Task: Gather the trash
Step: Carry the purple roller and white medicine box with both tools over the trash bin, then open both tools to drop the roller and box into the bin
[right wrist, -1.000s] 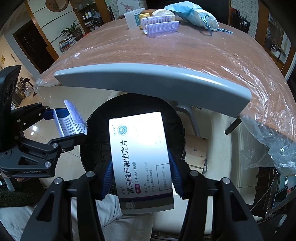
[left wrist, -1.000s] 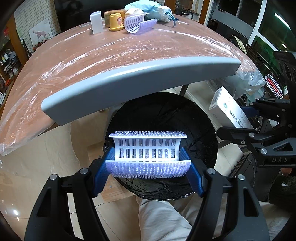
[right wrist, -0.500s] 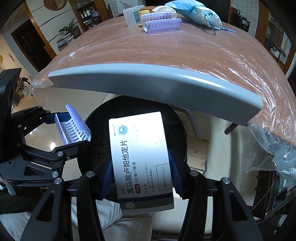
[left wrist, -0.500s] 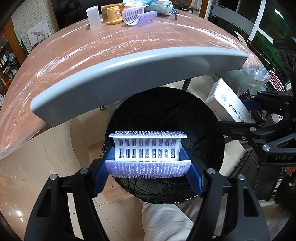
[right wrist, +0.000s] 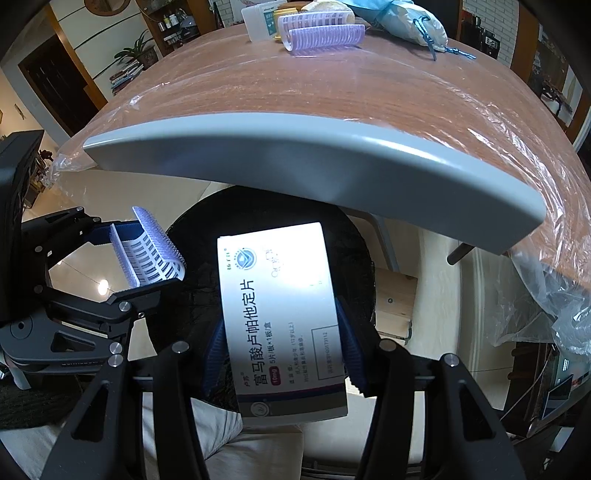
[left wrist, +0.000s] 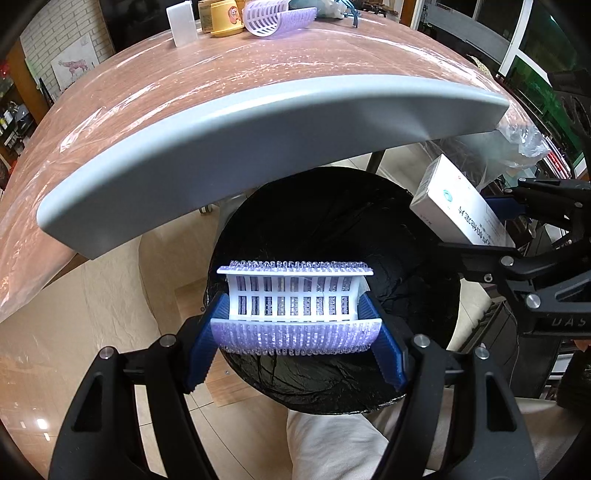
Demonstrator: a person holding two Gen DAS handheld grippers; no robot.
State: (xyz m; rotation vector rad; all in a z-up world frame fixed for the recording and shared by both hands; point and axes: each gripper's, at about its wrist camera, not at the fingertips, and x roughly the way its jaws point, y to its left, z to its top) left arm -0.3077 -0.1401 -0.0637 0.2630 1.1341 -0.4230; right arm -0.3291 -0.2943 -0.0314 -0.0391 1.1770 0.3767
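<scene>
Left wrist view: left gripper [left wrist: 295, 321] is pinching the hair roller [left wrist: 295, 306] by its ends, over the black bin [left wrist: 406, 258] below the desk [left wrist: 258, 122] edge; probably light, springy.
Right wrist view: right gripper [right wrist: 282, 347] is clamping the medicine box [right wrist: 280, 317], marked "10mg", above the bin; light, crushable card.

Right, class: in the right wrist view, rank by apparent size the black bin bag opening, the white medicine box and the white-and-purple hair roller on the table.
1. Black bin bag opening, partly hidden
2. White medicine box, magnified by nearness
3. White-and-purple hair roller on the table, far away
</scene>
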